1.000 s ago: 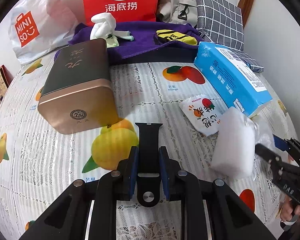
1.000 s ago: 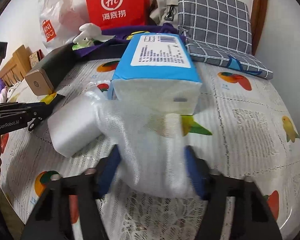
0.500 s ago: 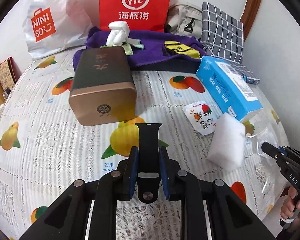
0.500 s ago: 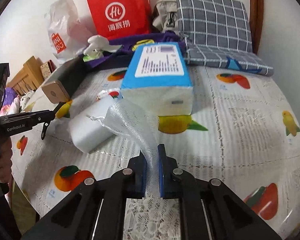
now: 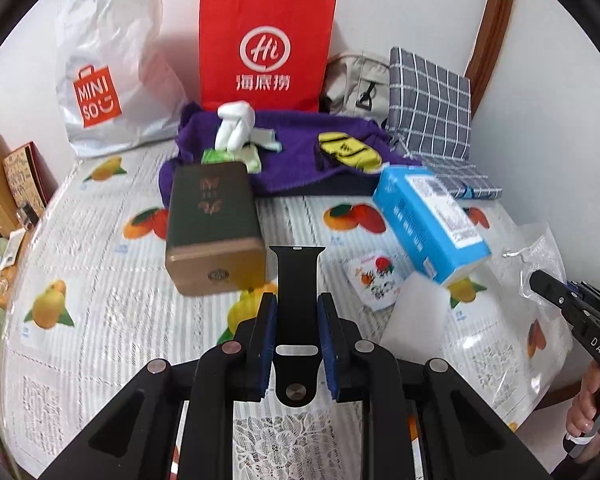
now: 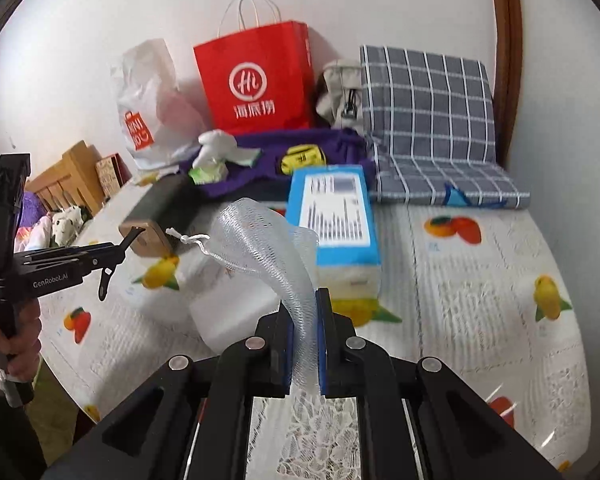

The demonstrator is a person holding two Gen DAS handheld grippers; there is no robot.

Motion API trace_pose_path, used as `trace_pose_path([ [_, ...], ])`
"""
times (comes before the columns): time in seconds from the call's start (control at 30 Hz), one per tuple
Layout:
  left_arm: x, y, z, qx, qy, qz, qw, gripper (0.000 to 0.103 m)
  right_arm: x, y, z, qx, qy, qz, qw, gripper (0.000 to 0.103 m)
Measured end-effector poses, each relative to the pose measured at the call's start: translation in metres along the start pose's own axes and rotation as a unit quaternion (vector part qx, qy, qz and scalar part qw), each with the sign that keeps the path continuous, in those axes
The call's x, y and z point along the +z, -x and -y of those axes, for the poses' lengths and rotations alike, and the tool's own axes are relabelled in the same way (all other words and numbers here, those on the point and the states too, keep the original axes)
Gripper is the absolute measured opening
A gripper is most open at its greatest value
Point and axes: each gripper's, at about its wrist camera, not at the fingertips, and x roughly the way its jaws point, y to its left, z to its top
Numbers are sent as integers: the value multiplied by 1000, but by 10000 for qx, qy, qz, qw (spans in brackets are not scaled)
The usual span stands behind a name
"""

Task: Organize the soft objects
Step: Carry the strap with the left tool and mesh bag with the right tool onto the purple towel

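Note:
My left gripper is shut on a black watch strap and holds it above the bed. My right gripper is shut on a white mesh drawstring bag, which hangs lifted; the bag also shows at the right of the left wrist view. A white foam block lies on the fruit-print sheet, beside a blue tissue pack. The block also shows in the right wrist view.
A gold and dark tin box lies left of centre. A small printed packet lies by the tissue pack. A purple towel with gloves and a yellow item, a red paper bag, a Miniso bag and a checked pillow are at the back.
Both grippers have risen and pulled back. My right gripper closed on the mesh bag and lifted it off the sheet. The left still holds the strap.

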Motion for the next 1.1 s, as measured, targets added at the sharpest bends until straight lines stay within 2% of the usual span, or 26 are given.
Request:
trace_pose_path([
  [0.53,53,10,-5,127,52,295,9995,20,61,6,-14,43,65,380,9992,9],
  [0.8,80,1,-18,170,168,335,9992,20,92,-11,-19,91,129,409,9990,9],
  [1.1,111,-18,-34,171,222,357,9990,20,124,-48,-27,277,118,289,9991,9],
])
